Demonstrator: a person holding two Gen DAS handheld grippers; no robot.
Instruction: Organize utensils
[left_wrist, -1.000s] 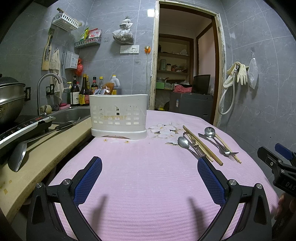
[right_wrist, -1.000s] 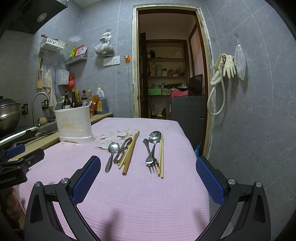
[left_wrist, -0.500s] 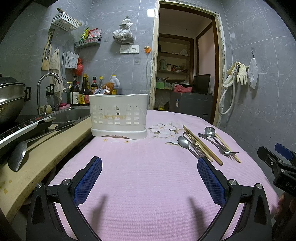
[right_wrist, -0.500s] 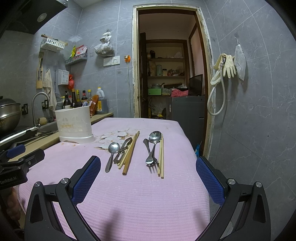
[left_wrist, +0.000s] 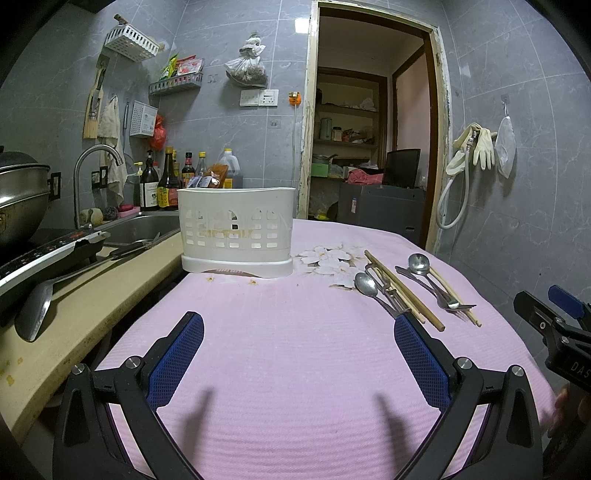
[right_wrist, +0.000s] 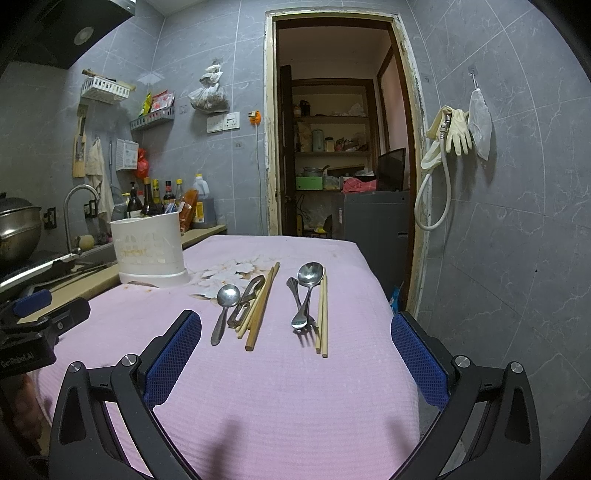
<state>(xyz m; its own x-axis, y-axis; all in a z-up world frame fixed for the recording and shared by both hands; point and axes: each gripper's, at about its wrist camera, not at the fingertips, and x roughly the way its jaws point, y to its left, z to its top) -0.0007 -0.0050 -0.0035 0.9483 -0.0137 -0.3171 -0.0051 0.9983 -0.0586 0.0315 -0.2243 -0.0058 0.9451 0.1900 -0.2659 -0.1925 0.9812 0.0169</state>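
Note:
A white slotted utensil holder (left_wrist: 236, 230) stands at the far left of the pink tablecloth (left_wrist: 295, 350); it also shows in the right wrist view (right_wrist: 147, 251). Utensils lie in a row ahead of my right gripper (right_wrist: 295, 354): a small spoon (right_wrist: 224, 306), a peeler (right_wrist: 245, 301), brown chopsticks (right_wrist: 262, 302), a larger spoon (right_wrist: 306, 286) over a fork (right_wrist: 301, 306), and pale chopsticks (right_wrist: 322, 314). They show at the right in the left wrist view (left_wrist: 402, 288). My left gripper (left_wrist: 295, 354) is open and empty above the cloth. My right gripper is open and empty.
A beige counter (left_wrist: 74, 317) with a sink (left_wrist: 144, 225), tap, ladle (left_wrist: 40, 302) and cooker runs along the left. Sauce bottles (left_wrist: 166, 181) stand behind the holder. The table's right edge drops off near a tiled wall and an open doorway (right_wrist: 340, 158).

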